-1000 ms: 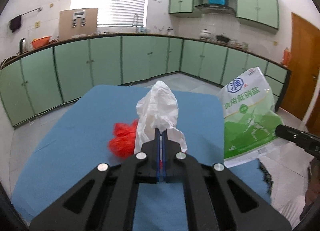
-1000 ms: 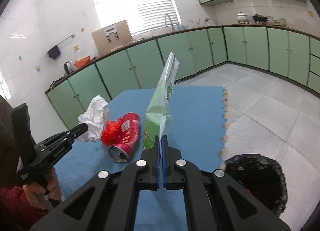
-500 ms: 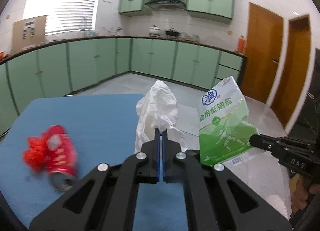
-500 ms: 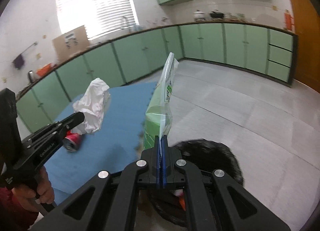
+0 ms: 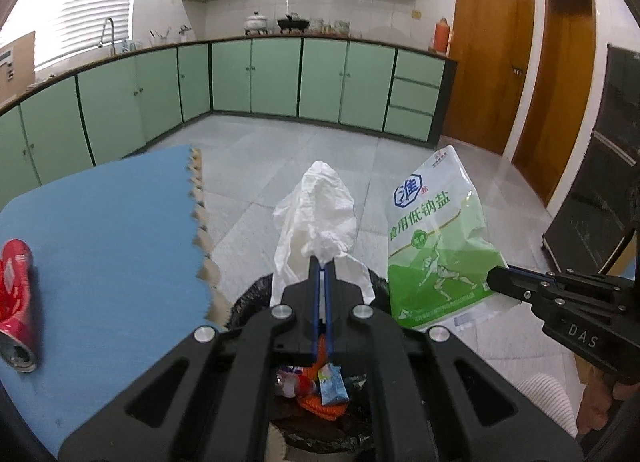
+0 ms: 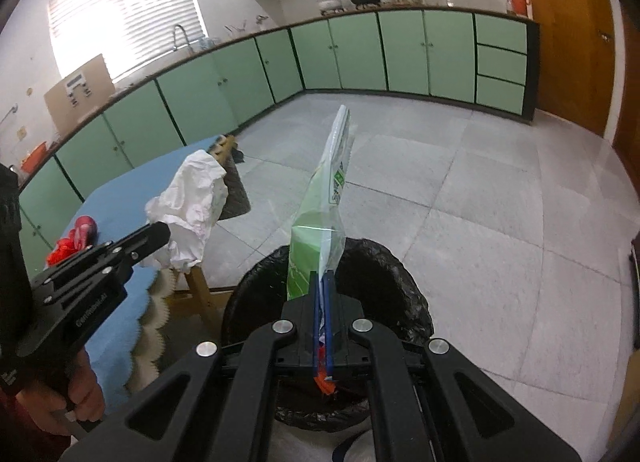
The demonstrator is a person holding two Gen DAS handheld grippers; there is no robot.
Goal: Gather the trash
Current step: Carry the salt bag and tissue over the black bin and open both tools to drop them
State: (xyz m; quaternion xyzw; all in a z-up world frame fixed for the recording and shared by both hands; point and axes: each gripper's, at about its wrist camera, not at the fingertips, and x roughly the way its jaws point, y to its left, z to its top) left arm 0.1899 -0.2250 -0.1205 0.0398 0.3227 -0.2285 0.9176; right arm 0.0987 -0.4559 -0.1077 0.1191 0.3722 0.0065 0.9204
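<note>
Left gripper: jaws clamped on white tissue, held above the bin.
Right gripper: jaws clamped on green salt bag (upright), also over the bin.
Red can: lying on the blue bench, left of the bin.

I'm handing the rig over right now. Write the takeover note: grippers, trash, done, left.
Left gripper: shut on the white tissue, held above the bin.
Right gripper: shut on the green salt bag, also above the bin.
Bin: black liner, some trash already inside.
Left on the blue table: red can and red scrap.
Next, probably: release both items into the bin, then fetch the can and scrap.
</note>
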